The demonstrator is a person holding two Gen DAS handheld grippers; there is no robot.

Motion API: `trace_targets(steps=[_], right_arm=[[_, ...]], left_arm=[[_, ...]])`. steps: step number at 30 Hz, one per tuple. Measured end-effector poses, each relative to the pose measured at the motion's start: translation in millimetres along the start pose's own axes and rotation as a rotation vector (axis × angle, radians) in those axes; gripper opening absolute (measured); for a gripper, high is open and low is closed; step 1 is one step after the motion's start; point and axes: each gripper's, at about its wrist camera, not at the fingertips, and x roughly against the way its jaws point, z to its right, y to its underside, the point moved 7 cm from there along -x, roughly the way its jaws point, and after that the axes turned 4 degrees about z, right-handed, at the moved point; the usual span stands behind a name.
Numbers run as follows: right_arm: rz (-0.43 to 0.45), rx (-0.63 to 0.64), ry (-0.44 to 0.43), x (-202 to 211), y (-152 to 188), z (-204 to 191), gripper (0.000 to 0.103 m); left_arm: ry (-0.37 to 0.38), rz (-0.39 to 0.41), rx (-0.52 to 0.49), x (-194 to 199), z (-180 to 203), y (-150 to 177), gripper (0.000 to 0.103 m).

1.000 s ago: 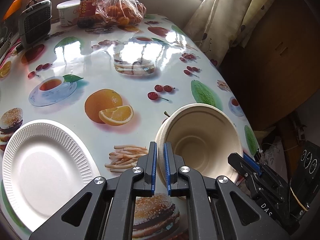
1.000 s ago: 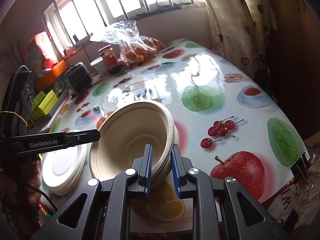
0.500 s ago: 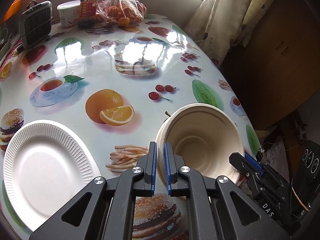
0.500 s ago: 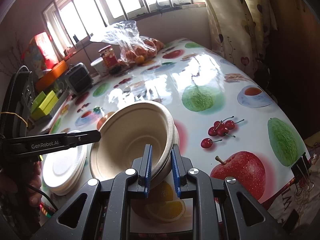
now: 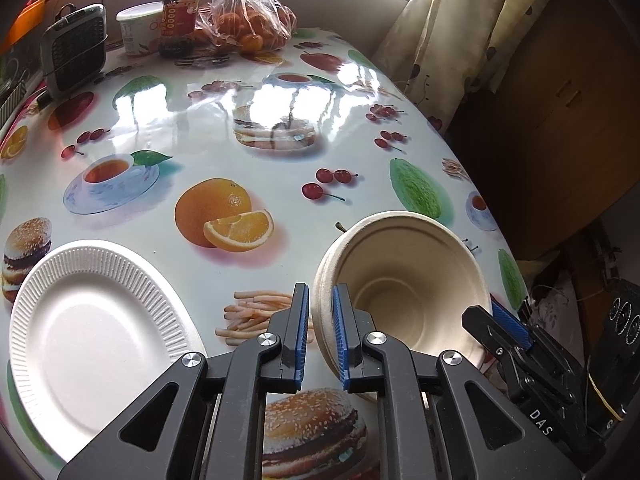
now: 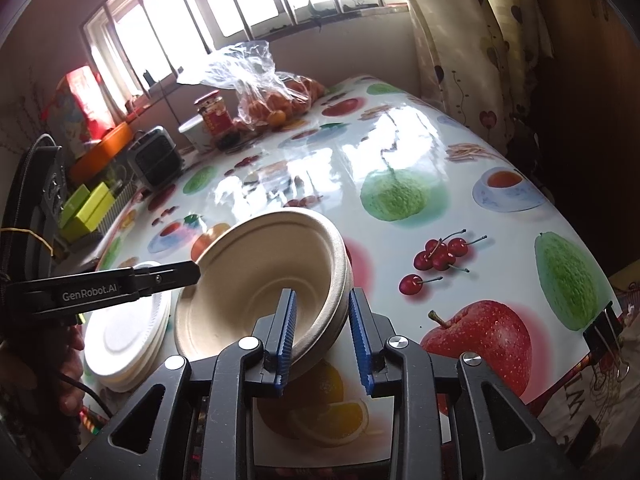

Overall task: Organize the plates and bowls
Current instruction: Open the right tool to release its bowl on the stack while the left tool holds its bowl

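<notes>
Both grippers straddled the bowl stack [image 5: 404, 280] near the table [image 5: 280, 92] edge. Left gripper [image 5: 319, 332] sat slightly open around its rim; right gripper [image 6: 326, 338] gaped wider. I figured: release evenly, no dragging.

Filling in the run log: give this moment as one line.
left tool: open, astride bowl stack rim | right tool: open, astride opposite rim | plates: stacked beside bowls
</notes>
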Motion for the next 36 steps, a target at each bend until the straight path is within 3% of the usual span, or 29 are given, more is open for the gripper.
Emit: trace_targets(steps=[9,18,28,31,36], right_arm=[[-0.003,-0.001,0.000,-2.1,0.4,2.9,0.031],[-0.001,-0.002,-0.003,-2.7,1.7,3.0,0.042],[0.005,-0.008,-0.005,-2.5,2.9,2.3,0.049],[0.011,-0.005,-0.010,-2.0,3.1,1.1,0.051],[0.019,0.007,-0.017,0.2,2.3,-0.3,0.055]], left_arm=[[-0.028,0.014,-0.012,-1.6,-1.3,2.5,0.024],[-0.058,0.058,-0.024,3.5,-3.5,1.0,0.038],[-0.113,0.114,-0.084,9.5,-0.2,1.7,0.039],[-0.123,0.128,-0.093,11.6,-0.8,2.5,0.047],[-0.127,0.136,-0.106,14.2,-0.3,7.3,0.048]])
